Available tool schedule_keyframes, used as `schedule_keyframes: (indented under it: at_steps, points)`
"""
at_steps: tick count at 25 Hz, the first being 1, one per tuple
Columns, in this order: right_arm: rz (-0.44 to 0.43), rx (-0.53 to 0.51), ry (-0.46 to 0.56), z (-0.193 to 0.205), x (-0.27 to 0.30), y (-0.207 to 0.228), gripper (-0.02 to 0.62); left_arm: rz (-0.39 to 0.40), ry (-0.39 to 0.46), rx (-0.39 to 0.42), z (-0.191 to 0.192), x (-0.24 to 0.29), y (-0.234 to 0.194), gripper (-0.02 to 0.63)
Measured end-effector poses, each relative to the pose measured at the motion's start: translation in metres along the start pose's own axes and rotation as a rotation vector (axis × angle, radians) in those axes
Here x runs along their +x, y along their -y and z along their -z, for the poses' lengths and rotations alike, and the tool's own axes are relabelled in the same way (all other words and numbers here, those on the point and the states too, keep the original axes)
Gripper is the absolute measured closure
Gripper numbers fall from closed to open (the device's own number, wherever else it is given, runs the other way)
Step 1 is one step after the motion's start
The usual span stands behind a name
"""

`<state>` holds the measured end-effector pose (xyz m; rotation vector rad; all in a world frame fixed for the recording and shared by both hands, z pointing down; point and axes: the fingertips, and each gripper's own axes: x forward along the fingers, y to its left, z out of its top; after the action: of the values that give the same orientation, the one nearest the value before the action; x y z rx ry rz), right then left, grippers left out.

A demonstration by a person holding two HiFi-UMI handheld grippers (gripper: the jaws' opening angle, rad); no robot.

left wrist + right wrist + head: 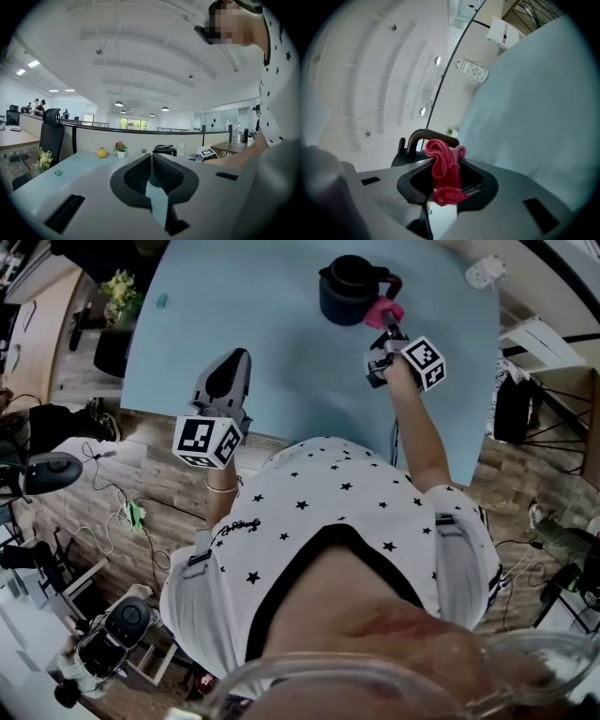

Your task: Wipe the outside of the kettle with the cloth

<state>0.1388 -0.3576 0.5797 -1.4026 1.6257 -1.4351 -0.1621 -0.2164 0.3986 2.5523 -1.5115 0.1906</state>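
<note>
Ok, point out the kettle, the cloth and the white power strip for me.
kettle (339,304): head view, on its dark side wall.
cloth (442,171): right gripper view, on the middle of the bunched fabric.
power strip (486,271): head view, on its white top face.

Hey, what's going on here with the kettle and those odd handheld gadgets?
A person stands at a light blue table with a tool in each hand. The right tongs are clamped on a pink cloth and hold it at the handle side of a black kettle, so the wiping looks to be under way there. The left tongs are shut, hold nothing and hover near the table's near edge, away from the kettle.
</note>
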Motion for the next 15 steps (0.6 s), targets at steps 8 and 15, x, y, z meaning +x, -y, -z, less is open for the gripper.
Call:
schedule_keyframes:
  at_steps: [8, 15]
  points:
    - [0.055, -0.011, -0.031, 0.005, 0.009, 0.022, 0.485, -0.017, -0.013, -0.003, 0.003, 0.001, -0.002, 0.568]
    - [0.115, -0.071, -0.055, 0.007, 0.015, 0.037, 0.485, -0.041, -0.024, -0.008, 0.006, -0.001, -0.003, 0.568]
